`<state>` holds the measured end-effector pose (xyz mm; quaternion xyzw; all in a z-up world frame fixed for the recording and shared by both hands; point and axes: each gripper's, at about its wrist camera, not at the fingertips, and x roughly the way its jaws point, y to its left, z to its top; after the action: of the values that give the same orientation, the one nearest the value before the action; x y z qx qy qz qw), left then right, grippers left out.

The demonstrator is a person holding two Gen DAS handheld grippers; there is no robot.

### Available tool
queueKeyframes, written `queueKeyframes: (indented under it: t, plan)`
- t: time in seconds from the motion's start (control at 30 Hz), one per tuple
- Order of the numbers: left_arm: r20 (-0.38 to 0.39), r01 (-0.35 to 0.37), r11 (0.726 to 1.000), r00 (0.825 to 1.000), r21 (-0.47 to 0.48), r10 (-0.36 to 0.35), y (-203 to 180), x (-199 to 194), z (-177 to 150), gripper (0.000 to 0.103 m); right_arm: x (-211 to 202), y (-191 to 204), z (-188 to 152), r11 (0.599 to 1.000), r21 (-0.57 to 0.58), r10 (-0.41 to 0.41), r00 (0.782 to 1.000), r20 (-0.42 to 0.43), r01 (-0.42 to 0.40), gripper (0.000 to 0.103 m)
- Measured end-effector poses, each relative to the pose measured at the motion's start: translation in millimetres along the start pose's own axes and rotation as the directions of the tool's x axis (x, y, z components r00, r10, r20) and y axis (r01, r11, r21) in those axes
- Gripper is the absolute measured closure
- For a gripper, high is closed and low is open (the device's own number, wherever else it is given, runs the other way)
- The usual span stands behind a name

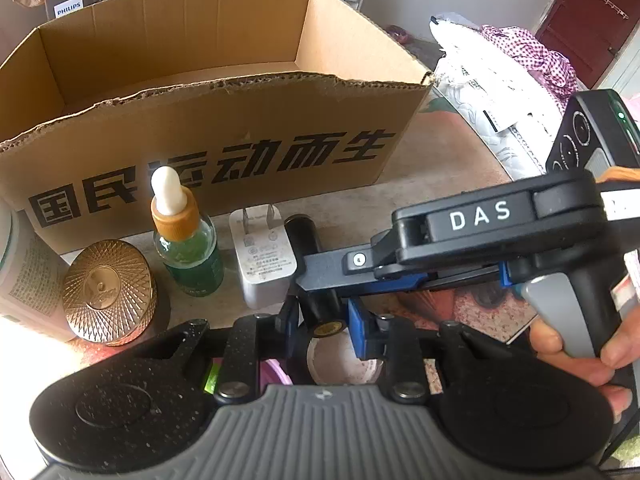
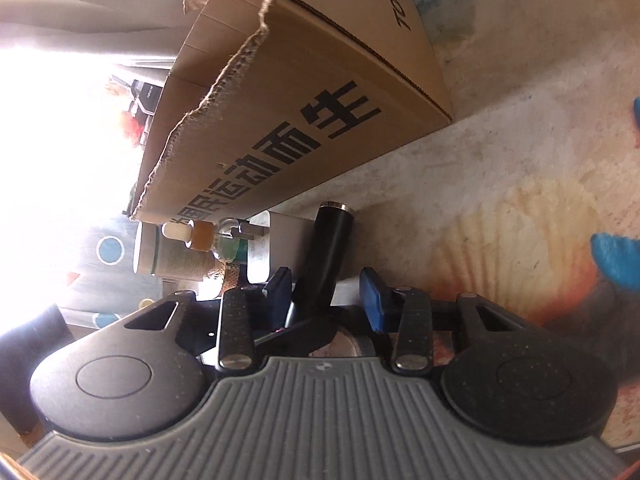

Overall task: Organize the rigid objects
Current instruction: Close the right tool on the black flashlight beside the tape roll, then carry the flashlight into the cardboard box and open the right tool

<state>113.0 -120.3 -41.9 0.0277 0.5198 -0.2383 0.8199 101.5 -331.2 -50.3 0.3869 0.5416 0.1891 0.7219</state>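
A black cylinder [image 1: 308, 248] lies on the table before an open cardboard box [image 1: 224, 120]. My left gripper [image 1: 324, 320] straddles its near end, blue pads either side, open. My right gripper [image 2: 326, 296], seen from the side in the left wrist view [image 1: 320, 272], reaches in from the right, rolled sideways, its open jaws around the same cylinder [image 2: 328, 248]. Beside it stand a white charger [image 1: 262, 256], a green dropper bottle [image 1: 184, 236] and a gold-lidded jar [image 1: 108, 292]. The box [image 2: 300, 120] also shows in the right wrist view.
A white paper cup [image 1: 16, 264] stands at the far left. A white bag [image 1: 480, 92] and pink patterned cloth [image 1: 532, 52] lie at the right. A Philips box [image 1: 68, 4] stands behind the cardboard box. A round lid [image 1: 344, 360] lies under my left gripper.
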Motion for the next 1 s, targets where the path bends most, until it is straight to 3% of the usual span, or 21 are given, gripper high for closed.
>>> queueKeyframes:
  t: [0.33,0.43,0.47,1.0]
  plan:
    - [-0.025,-0.010,1.000,1.000,-0.020,0.010,2,6,6,0.076,1,-14,3,0.994,0.094,0.053,0.998,-0.017,-0.051,0.065]
    - [-0.013,-0.020,1.000,1.000,-0.010,0.020,-1,5,6,0.078,4,-13,2,0.994,0.090,0.062,0.998,-0.016,-0.061,0.067]
    - [-0.007,-0.024,1.000,1.000,-0.002,0.024,-3,4,5,0.078,2,-14,1,0.994,0.089,0.069,0.998,-0.014,-0.067,0.072]
    - [0.116,-0.027,0.994,0.993,0.107,0.015,-23,-34,-7,0.079,-33,3,-27,0.994,0.013,0.106,0.986,0.132,-0.108,0.076]
